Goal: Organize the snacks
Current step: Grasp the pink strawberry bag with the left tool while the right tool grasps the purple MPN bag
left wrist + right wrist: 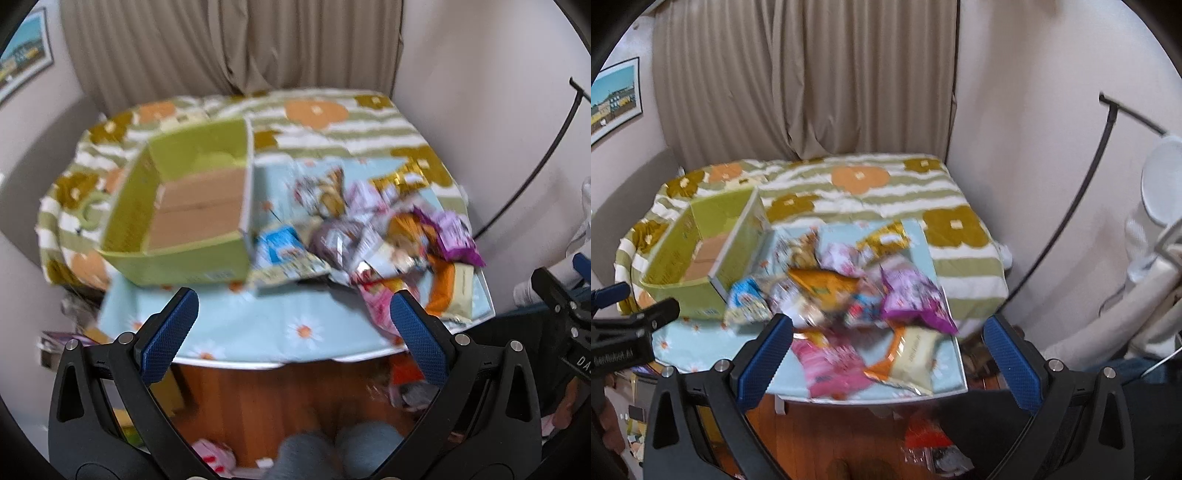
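While both jaws are gaping empty, the green box (pixel 192 206) is lying open beside the snack pile (pixel 849 295), awaiting packets.

Box: open green cardboard box (pixel 192 206) with a brown floor is sitting upright, empty, on the left.
Snacks: loose heap of crinkly foil packets (pixel 849 295) is lying just right of it.
Purple packet (pixel 916 299): lying at the heap's right edge.
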`<state>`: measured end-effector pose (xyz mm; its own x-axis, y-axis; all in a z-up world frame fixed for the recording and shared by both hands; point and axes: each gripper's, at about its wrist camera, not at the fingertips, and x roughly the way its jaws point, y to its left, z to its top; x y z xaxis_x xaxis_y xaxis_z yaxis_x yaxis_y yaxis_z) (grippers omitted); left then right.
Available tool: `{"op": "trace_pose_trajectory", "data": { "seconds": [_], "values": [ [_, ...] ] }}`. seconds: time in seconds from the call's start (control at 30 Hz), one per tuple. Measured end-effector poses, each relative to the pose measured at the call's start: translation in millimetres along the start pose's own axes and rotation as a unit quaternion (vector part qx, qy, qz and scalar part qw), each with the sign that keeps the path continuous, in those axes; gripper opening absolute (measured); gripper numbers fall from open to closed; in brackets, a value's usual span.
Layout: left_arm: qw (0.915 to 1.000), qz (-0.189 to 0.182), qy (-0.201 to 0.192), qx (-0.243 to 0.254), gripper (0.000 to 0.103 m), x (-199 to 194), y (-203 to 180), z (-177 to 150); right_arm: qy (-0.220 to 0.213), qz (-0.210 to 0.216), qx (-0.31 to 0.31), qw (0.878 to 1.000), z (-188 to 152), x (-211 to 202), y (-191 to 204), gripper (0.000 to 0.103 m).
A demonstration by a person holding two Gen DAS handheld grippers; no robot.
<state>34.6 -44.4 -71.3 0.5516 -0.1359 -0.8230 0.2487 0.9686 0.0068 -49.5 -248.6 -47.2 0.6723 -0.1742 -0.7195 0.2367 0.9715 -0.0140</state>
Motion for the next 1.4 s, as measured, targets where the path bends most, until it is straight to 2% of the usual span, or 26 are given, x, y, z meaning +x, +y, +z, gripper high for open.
{"op": "trace_pose_trajectory", "data": {
  "seconds": [0.07,0.17,0.43,0.7,0.83,0.97,1.17,1.23,1.4],
  "values": [
    [0.9996,-0.015,0.022,0.001,0.102,17.2,-11.1,-6.7,0.019,0.004,0.005,1.000,-8.9,15.4,-13.2,0.103],
    [0.9985,-0.016,0.053,0.003,0.102,45.4,-31.0,-15.7,0.045,0.005,0.009,0.999,-21.4,41.6,-32.1,0.103],
    [0.9919,-0.039,0.115,-0.038,0.102,111.7,-68.5,-25.0,0.102,0.030,0.030,0.994,-37.1,107.7,-74.8,0.103],
    [0.9877,-0.044,0.133,-0.069,0.102,160.2,-92.2,-28.8,0.116,0.080,0.013,0.990,-20.4,164.3,-84.4,0.103],
    [0.9844,-0.047,0.146,-0.085,0.102,181.3,-96.3,-36.5,0.122,0.105,-0.003,0.987,-14.1,188.0,-78.3,0.103],
    [0.9833,-0.050,0.144,-0.100,0.102,194.1,-98.6,-40.5,0.121,0.118,-0.040,0.985,-13.3,206.3,-66.1,0.103],
    [0.9789,-0.077,0.143,-0.125,0.083,205.9,-98.7,-42.1,0.113,0.146,-0.094,0.978,-12.5,220.6,-51.7,0.103],
    [0.9783,-0.085,0.142,-0.125,0.072,206.6,-99.6,-43.7,0.105,0.150,-0.117,0.976,-11.2,220.3,-47.6,0.103],
    [0.9802,-0.079,0.141,-0.114,0.067,217.7,-123.1,-42.4,0.099,0.150,-0.149,0.972,-10.5,220.3,-44.7,0.103]
  ]
}}
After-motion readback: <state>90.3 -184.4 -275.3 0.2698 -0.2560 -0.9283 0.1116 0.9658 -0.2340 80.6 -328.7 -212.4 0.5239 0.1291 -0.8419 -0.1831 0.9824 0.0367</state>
